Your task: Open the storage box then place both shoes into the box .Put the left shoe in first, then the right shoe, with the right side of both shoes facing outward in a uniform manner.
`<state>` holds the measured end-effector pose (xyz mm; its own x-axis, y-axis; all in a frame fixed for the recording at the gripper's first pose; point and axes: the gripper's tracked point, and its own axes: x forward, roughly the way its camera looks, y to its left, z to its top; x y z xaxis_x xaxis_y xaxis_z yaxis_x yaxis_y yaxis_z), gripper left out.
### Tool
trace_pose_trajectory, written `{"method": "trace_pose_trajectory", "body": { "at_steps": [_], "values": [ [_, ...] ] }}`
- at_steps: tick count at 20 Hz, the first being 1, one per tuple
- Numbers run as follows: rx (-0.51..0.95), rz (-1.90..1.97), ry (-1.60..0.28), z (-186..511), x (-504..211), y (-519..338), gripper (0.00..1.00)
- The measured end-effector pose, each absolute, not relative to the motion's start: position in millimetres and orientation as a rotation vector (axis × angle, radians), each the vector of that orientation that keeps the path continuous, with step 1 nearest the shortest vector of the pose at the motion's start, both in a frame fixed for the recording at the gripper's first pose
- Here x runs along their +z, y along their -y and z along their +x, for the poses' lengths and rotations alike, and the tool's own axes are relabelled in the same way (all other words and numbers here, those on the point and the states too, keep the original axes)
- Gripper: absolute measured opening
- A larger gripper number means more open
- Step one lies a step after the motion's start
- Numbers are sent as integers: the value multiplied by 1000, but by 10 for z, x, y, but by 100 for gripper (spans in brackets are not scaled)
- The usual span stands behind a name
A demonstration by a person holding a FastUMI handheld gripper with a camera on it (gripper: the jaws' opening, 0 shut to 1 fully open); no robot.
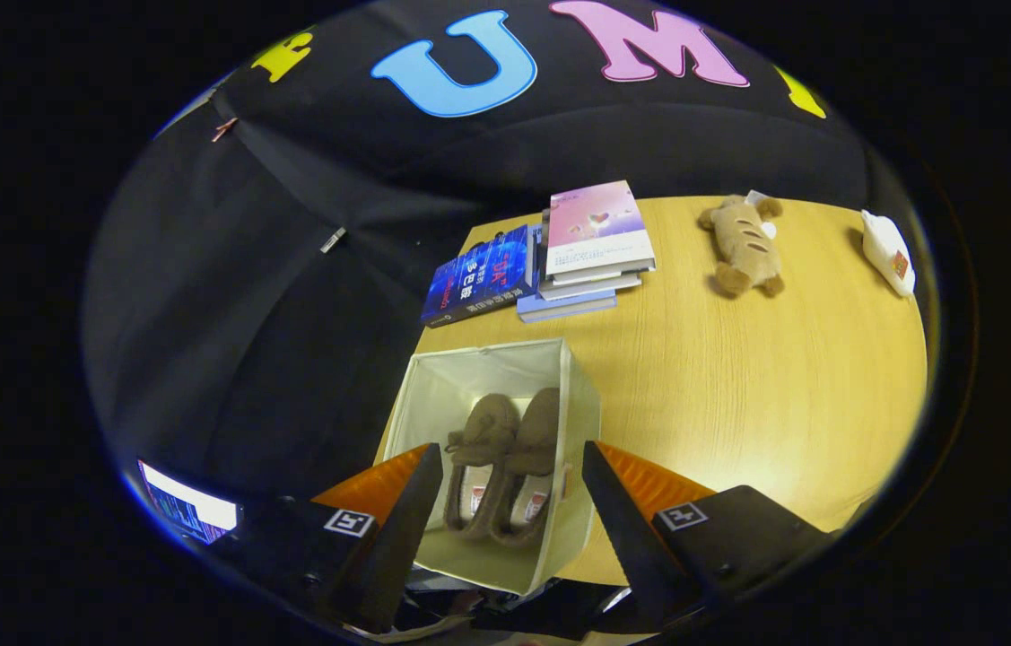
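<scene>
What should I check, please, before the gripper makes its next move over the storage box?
1. Storage box open: ok.
2. Both brown slippers inside the box, side by side: ok.
3. Gripper open, holding nothing: ok.
4. Fingers above the box, touching neither slipper: ok.
5. Right sides facing outward uniformly: cannot tell.
6. Stack of books and bread-shaped plush toy apart from the box: ok.

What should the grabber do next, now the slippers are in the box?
Probably lift straight up and away. Both brown slippers lie side by side inside the open storage box, and the gripper hangs open above them, holding nothing, so little seems left to place.
</scene>
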<state>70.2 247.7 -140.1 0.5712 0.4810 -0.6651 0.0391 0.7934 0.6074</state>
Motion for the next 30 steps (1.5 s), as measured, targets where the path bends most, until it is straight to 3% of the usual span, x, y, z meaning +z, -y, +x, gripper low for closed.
{"method": "trace_pose_trajectory", "body": {
  "at_steps": [14, 30],
  "values": [
    [307, 438, -706, 564, -1028, -1204, 98],
    [318, 290, -212, 461, 66, -154, 98]
  ]
}}
